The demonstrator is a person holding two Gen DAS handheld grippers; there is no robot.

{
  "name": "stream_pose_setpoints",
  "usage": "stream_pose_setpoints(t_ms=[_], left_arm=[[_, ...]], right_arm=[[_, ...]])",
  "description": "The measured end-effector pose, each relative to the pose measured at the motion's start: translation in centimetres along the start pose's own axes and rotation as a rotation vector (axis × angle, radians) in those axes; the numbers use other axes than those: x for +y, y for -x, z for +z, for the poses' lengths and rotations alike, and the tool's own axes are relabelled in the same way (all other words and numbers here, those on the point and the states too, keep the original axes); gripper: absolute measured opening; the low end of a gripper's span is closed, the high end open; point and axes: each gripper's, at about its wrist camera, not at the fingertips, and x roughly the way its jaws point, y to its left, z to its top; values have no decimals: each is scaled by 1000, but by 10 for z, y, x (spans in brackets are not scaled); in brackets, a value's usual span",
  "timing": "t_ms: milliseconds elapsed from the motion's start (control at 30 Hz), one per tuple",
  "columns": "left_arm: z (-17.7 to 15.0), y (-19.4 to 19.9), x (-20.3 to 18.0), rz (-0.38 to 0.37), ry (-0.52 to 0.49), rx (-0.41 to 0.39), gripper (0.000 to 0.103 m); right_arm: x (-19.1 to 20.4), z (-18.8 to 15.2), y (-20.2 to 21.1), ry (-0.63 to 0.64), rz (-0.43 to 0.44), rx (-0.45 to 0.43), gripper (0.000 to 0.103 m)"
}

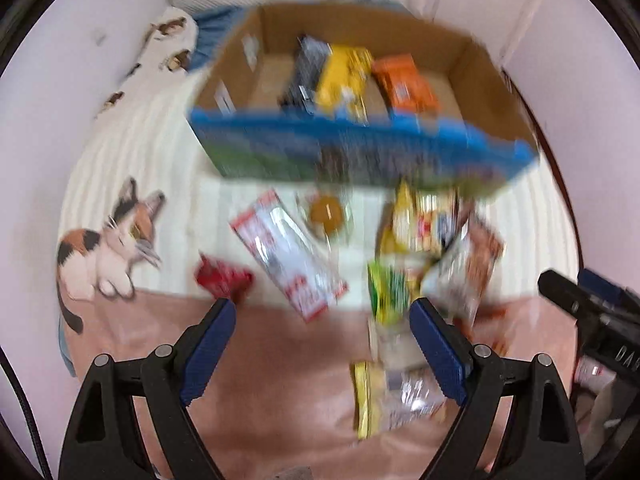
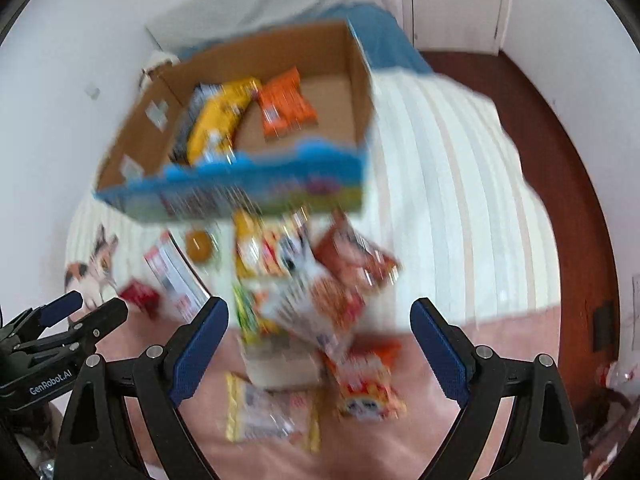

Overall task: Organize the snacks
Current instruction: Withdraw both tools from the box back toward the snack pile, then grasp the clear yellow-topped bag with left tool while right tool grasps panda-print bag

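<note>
Overhead, both grippers hang with jaws wide apart and hold nothing — the left gripper (image 1: 322,310) and the right gripper (image 2: 320,310) alike. Loose snack packets (image 2: 320,300) lie heaped on the bed (image 2: 460,200), just in front of the cardboard box (image 1: 480,76). Inside the box sit an orange packet (image 1: 404,82), a yellow packet (image 1: 344,76) and a dark one — all blurred.

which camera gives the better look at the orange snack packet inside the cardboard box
The right wrist view shows it best: the orange packet lies nearly whole on the floor of the cardboard box, though blurred. In the left wrist view the same packet is just as blurred, and the box's near wall cuts off its lower edge.
</note>
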Motion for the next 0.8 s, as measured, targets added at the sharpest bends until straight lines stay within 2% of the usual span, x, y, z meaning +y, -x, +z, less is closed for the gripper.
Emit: stream_pose_setpoints(t_ms=[200, 367, 400, 433, 533, 667, 733, 800], left_arm=[[-46, -40, -36, 9, -221, 116, 89], [-75, -62, -82, 0, -552, 151, 89], [-82, -67, -93, -10, -636, 161, 89], [-85, -71, -102, -59, -681, 159, 89], [-100, -90, -127, -82, -844, 229, 89], [-108, -111, -146, -110, -901, 283, 86], [-109, -115, -150, -115, -886, 271, 84], [-105, -115, -145, -122, -826, 273, 78]], right_arm=[[-39, -40, -42, -43, -7, 163, 95], [-64, -62, -55, -51, -21, 233, 95], [-67, -65, -56, -56, -23, 242, 95], [-71, -67, -56, -61, -22, 249, 95], [-82, -75, -59, -83, -21, 265, 95], [-91, -80, -59, -106, -27, 268, 95], [-95, -80, -59, -126, -25, 267, 95], [-96, -79, -61, -147, -11, 262, 95]])
